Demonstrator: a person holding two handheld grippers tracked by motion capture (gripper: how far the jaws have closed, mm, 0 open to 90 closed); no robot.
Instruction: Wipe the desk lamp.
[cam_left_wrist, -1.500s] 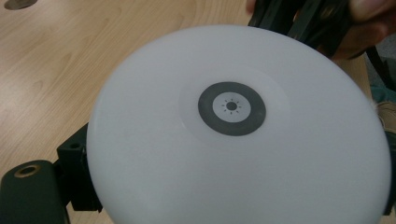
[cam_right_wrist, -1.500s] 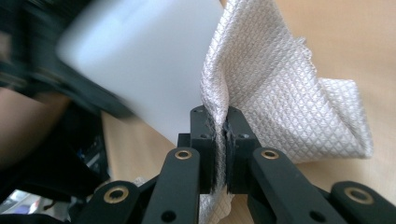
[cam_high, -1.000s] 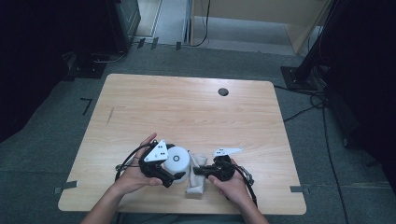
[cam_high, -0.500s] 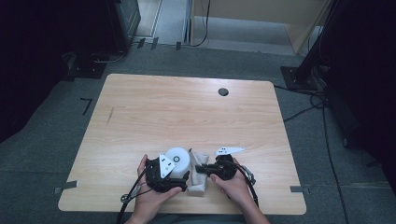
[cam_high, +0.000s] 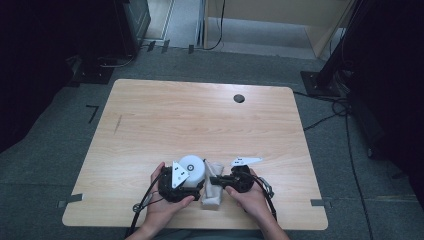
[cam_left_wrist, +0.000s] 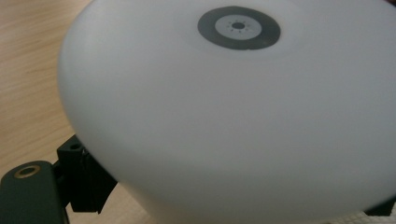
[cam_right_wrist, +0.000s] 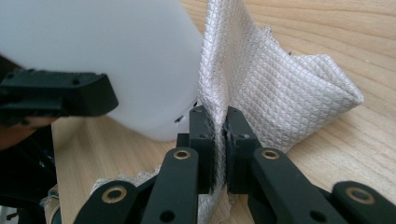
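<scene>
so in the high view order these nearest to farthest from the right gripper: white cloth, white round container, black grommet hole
1. white cloth, pinched in the right gripper
2. white round container, just left, at the left gripper
3. black grommet hole, at the table's far edge

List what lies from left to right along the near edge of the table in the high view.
Left hand-held gripper with its grey three-cornered plate → round white plastic container → crumpled whitish quilted cloth → right hand-held gripper, its black body to the right of the cloth, all on the light wooden table.
</scene>
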